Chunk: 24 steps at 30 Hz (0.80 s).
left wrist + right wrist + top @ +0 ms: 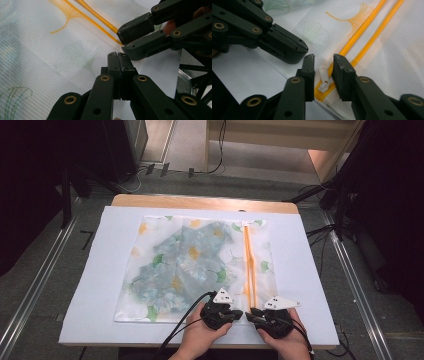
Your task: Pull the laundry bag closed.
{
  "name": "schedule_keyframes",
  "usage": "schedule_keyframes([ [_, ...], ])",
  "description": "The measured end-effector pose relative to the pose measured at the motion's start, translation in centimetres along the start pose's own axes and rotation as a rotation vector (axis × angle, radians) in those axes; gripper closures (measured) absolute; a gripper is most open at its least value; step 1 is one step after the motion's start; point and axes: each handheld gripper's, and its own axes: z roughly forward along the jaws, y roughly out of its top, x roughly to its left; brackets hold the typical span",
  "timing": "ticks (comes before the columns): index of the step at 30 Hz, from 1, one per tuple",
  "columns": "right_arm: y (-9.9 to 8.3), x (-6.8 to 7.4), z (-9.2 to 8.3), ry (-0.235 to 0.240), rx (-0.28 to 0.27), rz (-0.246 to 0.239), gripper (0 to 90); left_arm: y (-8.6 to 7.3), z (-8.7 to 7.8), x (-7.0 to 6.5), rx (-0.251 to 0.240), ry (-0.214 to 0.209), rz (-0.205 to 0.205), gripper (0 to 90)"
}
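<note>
A white mesh bag (150,285) printed with ginkgo leaves lies flat on the table, a blue-green garment (187,262) showing through it. Its orange zipper (248,265) runs down the right side toward me. My right gripper (323,60) stands open at the zipper's near end, and the small white zipper pull (323,79) lies between its jaws, untouched by the pads. My left gripper (117,54) is shut right beside it, tips at the bag's near edge; whether it pinches the mesh I cannot tell. In the high view both grippers (239,314) (250,312) meet tip to tip.
A white sheet (300,260) covers the wooden table (200,201). Metal rails (35,285) run along the floor on both sides, and dark stands and cables (330,195) sit at the far right. Both hands rest at the table's near edge.
</note>
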Motion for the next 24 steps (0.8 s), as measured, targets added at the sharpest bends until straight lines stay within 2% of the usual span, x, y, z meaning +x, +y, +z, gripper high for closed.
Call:
schedule_keyframes([
  [1,0.0,0.0,-0.1,-0.001,0.006,0.002,79.2,0.0,0.0,0.0,-0.002,0.000,-0.002,89.8],
  [2,0.0,0.0,-0.1,-0.001,0.006,0.002,79.2,0.0,0.0,0.0,-0.002,0.000,-0.002,89.8],
  [3,0.0,-0.1,-0.1,0.006,0.004,0.008,84.3,0.0,0.0,0.0,0.000,-0.001,0.001,89.8],
  [4,0.0,-0.2,-0.3,0.020,-0.008,0.019,87.5,0.0,0.0,0.0,0.001,0.001,0.002,89.7],
  [5,-0.1,-0.7,-0.8,0.036,-0.029,0.056,90.0,0.0,0.0,0.0,0.001,0.001,0.005,89.5],
  [9,-0.2,-1.3,-1.3,0.079,-0.051,0.085,90.0,0.0,0.0,-0.1,0.003,0.000,0.006,89.2],
  [13,-0.4,-1.3,-1.2,0.104,-0.030,0.084,90.0,0.0,0.0,-0.1,0.006,0.001,0.009,88.9],
  [18,-0.3,-1.2,-0.8,0.079,-0.007,0.071,90.0,0.0,0.0,-0.1,0.006,0.001,0.009,88.9],
  [22,0.1,-0.7,-0.3,0.062,0.042,0.021,87.3,0.0,0.0,-0.1,0.006,0.000,0.008,88.7],
  [24,0.2,-0.5,-0.2,0.058,0.046,0.010,86.0,0.0,0.0,-0.1,0.006,0.000,0.008,88.7],
])
